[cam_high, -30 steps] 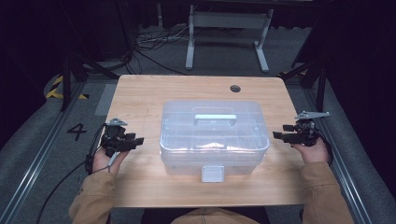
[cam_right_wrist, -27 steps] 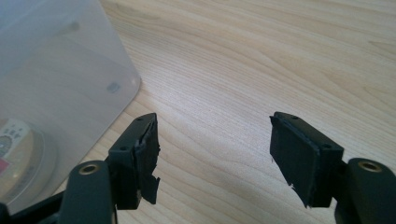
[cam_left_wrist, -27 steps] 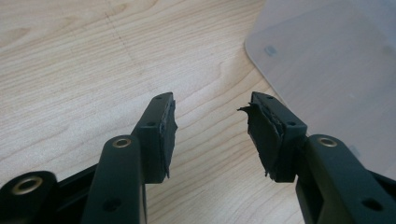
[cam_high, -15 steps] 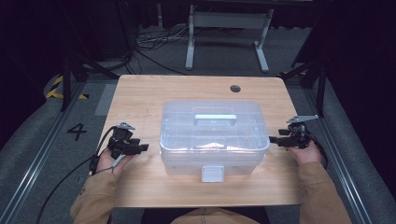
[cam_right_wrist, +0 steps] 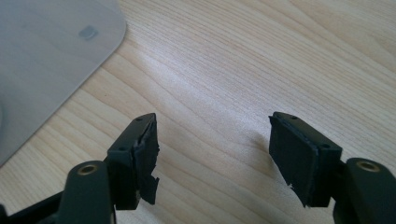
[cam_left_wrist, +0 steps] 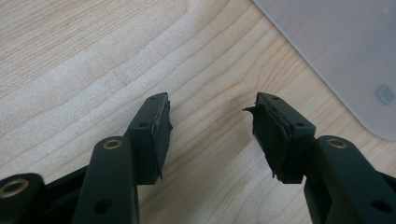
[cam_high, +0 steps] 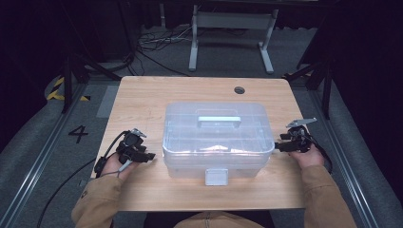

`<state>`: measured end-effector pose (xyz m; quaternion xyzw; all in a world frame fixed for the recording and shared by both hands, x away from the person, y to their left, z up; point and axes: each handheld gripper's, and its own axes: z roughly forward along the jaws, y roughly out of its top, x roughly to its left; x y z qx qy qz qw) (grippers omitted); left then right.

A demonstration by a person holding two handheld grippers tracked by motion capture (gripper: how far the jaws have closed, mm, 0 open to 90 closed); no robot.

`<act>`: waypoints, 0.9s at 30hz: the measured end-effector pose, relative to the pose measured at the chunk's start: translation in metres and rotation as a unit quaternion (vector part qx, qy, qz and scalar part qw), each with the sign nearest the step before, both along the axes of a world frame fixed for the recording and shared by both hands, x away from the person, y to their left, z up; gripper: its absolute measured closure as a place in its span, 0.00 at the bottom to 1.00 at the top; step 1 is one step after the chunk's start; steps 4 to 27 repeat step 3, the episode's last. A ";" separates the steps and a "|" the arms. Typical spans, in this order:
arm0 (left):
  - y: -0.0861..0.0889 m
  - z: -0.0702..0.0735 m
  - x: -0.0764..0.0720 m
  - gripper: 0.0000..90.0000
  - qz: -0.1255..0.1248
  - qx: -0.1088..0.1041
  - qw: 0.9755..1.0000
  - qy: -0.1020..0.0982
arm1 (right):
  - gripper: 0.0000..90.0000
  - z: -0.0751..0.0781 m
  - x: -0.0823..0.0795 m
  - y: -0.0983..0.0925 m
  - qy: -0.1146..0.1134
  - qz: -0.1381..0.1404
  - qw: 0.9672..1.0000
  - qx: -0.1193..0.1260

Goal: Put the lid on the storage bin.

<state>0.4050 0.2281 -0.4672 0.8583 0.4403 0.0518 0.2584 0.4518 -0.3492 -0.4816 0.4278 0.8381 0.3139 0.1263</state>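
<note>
A clear plastic storage box (cam_high: 217, 137) with a handle on its lid and a white front latch (cam_high: 216, 176) stands mid-table. My left gripper (cam_high: 148, 156) rests low at the box's left side, pointing at it; its jaws have just been opening and stand open with nothing between them (cam_left_wrist: 210, 123). A corner of the box (cam_left_wrist: 345, 51) lies just past them. My right gripper (cam_high: 278, 145) is at the box's right side, tips close to its wall. It is open over bare wood (cam_right_wrist: 212, 140), with the box's corner (cam_right_wrist: 46, 56) at upper left.
The wooden table (cam_high: 142, 102) has a round cable hole (cam_high: 239, 90) at the back right. Cables trail from both grippers off the table's sides. A grey metal stand (cam_high: 230, 28) and floor cables lie beyond the far edge.
Both hands have sunk toward the tabletop beside the box. The left one has also drawn nearer to the person's side of the table.
</note>
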 end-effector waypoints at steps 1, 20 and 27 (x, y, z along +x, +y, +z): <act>0.001 0.000 0.000 0.52 -0.001 -0.002 1.000 -0.002 | 0.37 0.000 0.000 0.000 0.001 0.000 1.000 0.000; 0.001 0.001 0.000 0.52 0.000 -0.007 1.000 -0.004 | 0.37 0.000 0.000 0.000 -0.001 0.000 1.000 0.000; 0.001 0.001 0.000 0.52 0.000 -0.007 1.000 -0.004 | 0.37 0.000 0.000 0.000 -0.001 0.000 1.000 0.000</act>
